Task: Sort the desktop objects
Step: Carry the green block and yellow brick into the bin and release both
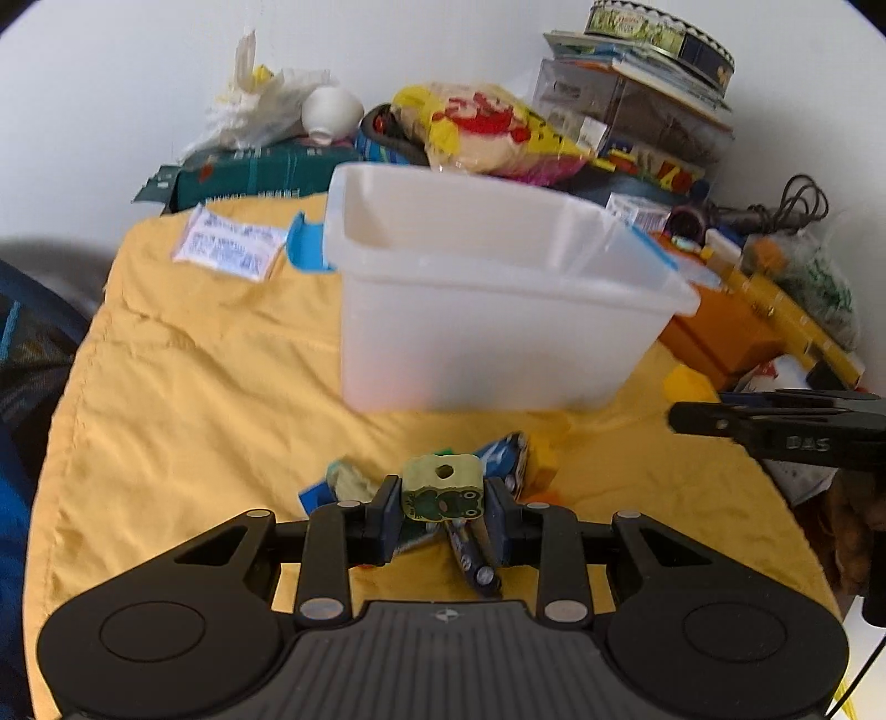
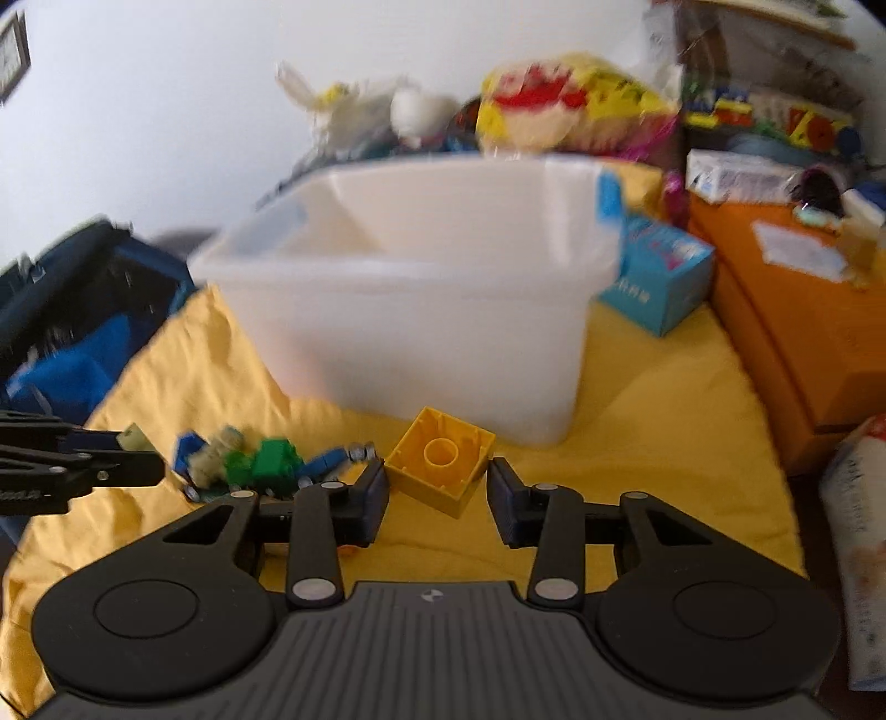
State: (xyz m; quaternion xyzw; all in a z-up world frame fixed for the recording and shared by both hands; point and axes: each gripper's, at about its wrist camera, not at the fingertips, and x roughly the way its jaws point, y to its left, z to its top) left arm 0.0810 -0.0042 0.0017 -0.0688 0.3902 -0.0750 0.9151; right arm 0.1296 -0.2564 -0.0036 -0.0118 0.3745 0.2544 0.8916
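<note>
My left gripper (image 1: 443, 493) is shut on a pale green frog block (image 1: 443, 487) with a hole in its top, held above a pile of small toys (image 1: 498, 465) on the yellow cloth (image 1: 194, 387). In the right wrist view it shows at the left edge as the left gripper (image 2: 138, 451). My right gripper (image 2: 437, 482) is shut on a yellow brick (image 2: 440, 465), hollow side up and turned cornerwise, with the pads on its two side corners. A white plastic bin (image 1: 487, 310), also seen as the bin (image 2: 421, 310), stands open just behind both grippers. Green and blue bricks (image 2: 266, 462) lie left of the right gripper.
A light blue carton (image 2: 659, 277) and an orange box (image 2: 803, 332) stand right of the bin. A white packet (image 1: 227, 246) lies at the back left of the cloth. Bags, books and a round tin (image 1: 659, 33) pile up against the wall. A dark blue bag (image 2: 72, 332) sits at left.
</note>
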